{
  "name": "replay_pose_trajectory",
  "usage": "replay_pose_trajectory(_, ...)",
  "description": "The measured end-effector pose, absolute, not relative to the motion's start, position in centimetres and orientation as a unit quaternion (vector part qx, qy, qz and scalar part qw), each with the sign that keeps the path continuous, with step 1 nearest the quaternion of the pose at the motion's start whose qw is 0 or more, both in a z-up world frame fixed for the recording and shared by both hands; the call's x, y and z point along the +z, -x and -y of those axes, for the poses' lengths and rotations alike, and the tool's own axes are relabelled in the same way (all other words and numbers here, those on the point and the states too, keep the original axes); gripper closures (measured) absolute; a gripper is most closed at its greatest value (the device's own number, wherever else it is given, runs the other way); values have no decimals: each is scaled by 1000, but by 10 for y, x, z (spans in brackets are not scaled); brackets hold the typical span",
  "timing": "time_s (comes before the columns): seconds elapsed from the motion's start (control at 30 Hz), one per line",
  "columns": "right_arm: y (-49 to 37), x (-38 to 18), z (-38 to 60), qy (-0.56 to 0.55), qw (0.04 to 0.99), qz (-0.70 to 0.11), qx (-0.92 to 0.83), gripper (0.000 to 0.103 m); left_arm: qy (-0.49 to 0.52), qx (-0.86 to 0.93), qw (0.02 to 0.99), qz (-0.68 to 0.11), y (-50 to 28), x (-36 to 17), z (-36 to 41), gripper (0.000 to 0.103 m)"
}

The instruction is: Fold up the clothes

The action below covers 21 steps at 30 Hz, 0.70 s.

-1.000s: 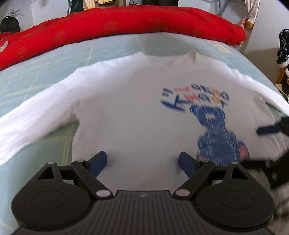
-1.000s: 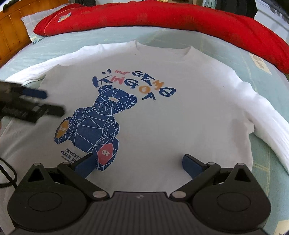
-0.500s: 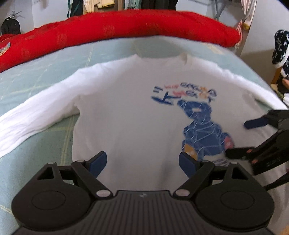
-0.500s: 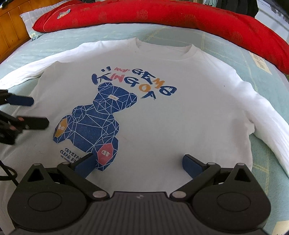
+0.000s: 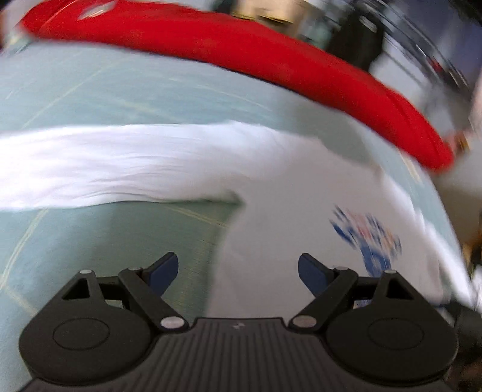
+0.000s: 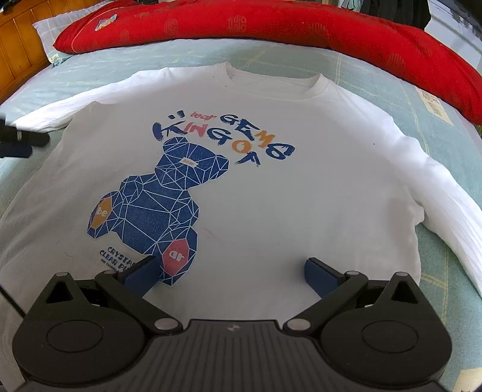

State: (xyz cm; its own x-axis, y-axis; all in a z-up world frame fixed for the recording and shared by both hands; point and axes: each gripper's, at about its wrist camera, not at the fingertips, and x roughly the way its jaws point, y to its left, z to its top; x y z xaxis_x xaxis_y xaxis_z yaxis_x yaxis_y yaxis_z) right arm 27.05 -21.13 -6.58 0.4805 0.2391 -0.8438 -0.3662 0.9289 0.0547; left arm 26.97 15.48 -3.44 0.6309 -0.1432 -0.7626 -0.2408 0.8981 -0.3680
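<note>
Over the shirt's lower hem: right gripper [image 6: 227,273] spread wide, empty, poised above the bear print. Left gripper [image 5: 238,274] likewise released, straddling the shirt's side edge near the left sleeve [image 5: 114,165]; view heavily blurred. Likely step: grab a sleeve for the first fold. Best to pinch at the cuff, lift low, lay across the chest without dragging the body. White sweatshirt [image 6: 301,196] flat, face up, centred on the green bed [image 6: 180,57], sleeves spread outward, collar toward the red bolster [image 6: 271,27]. Few wrinkles.
</note>
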Motion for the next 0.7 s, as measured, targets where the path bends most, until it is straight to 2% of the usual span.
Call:
replay_pose_trajectory(0.13,-269,-59,210,62,858,-479,176,0,346,75,846,-400,-263,-41,-203,16)
replay_pose_trajectory(0.33,-258,-34,203,29,867,-455,203,0,489,168,795,-317,-235,-55,-271,16)
replay_pose_trajectory(0.57,-260,-19,175,8,859,-442,257,0,609,234,729,-209,-207,-83,-319,16)
replay_pose_trajectory(0.7,-263,-15,156,16,858,-436,273,0,616,267,720,-175,-200,-99,-340,17)
